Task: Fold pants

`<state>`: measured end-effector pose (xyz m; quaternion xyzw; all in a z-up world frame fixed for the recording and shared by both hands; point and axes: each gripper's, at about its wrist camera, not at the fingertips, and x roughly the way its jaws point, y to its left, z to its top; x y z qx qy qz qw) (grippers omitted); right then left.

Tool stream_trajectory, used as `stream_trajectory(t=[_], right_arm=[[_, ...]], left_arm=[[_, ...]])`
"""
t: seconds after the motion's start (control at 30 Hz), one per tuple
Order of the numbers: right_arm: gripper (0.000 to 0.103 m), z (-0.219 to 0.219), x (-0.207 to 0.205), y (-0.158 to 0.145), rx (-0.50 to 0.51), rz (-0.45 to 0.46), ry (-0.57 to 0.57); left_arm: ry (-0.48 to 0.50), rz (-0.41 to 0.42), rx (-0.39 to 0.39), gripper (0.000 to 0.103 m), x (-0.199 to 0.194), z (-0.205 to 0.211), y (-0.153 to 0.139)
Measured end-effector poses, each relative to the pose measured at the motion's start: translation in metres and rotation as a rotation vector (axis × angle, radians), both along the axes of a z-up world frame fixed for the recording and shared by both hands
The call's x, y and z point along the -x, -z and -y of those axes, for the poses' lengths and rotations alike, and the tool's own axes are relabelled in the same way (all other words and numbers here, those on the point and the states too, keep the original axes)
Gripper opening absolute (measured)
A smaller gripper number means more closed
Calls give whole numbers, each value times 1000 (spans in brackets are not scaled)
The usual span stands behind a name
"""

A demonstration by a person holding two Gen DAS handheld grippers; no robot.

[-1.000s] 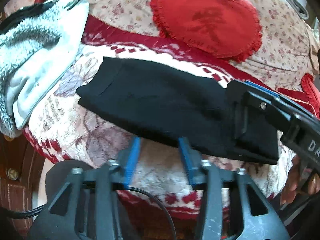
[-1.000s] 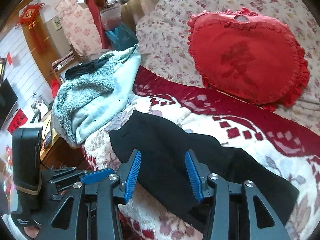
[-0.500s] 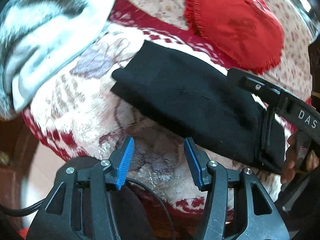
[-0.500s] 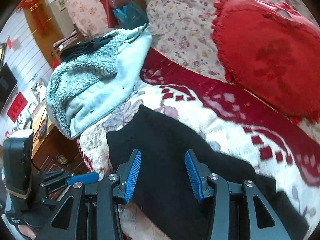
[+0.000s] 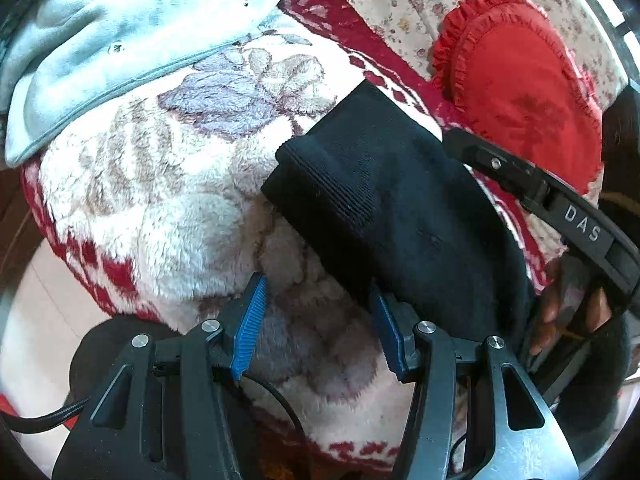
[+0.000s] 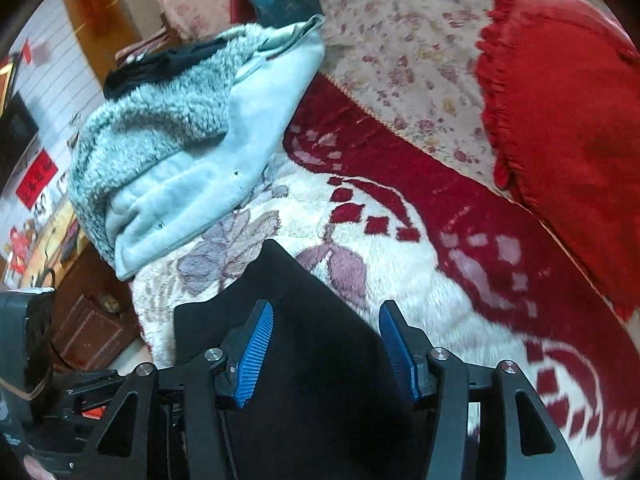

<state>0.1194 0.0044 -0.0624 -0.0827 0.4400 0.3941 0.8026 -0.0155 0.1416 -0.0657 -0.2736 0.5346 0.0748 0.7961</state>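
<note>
Black pants (image 5: 400, 208) lie folded on the fleece blanket (image 5: 168, 200), both tongs over them.
Left tongs (image 5: 316, 320) open, nothing gripped, at the pants' edge. Right tongs (image 6: 326, 344) opening above the cloth, pads not pressing. Pale blue jacket (image 6: 208, 160) beside, red cushion (image 6: 568, 120) behind.

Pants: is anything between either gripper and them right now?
Nothing visible. The black pants lie bare on the fleece blanket. The left gripper is open at their near edge; the right gripper hangs over them, opening. The blue jacket lies clear, to the side.
</note>
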Motion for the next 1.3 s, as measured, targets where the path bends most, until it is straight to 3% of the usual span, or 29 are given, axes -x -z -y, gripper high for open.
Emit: stream_trajectory(t=[0.07, 0.23, 0.43, 0.63, 1.3], right_arm=[[60, -10, -7, 4, 12, -7, -43], [61, -34, -21, 21, 52, -37, -121], [61, -42, -30, 36, 2, -89, -139], [61, -44, -28, 35, 14, -91, -141], [63, -45, -33, 36, -9, -125, -132]], left_arm=[[-12, 1, -7, 52, -7, 0, 1], [-4, 0, -40, 52, -20, 1, -2], [4, 21, -38, 53, -18, -2, -11], [-17, 74, 120, 53, -6, -11, -16], [-30, 102, 168, 53, 6, -14, -27]])
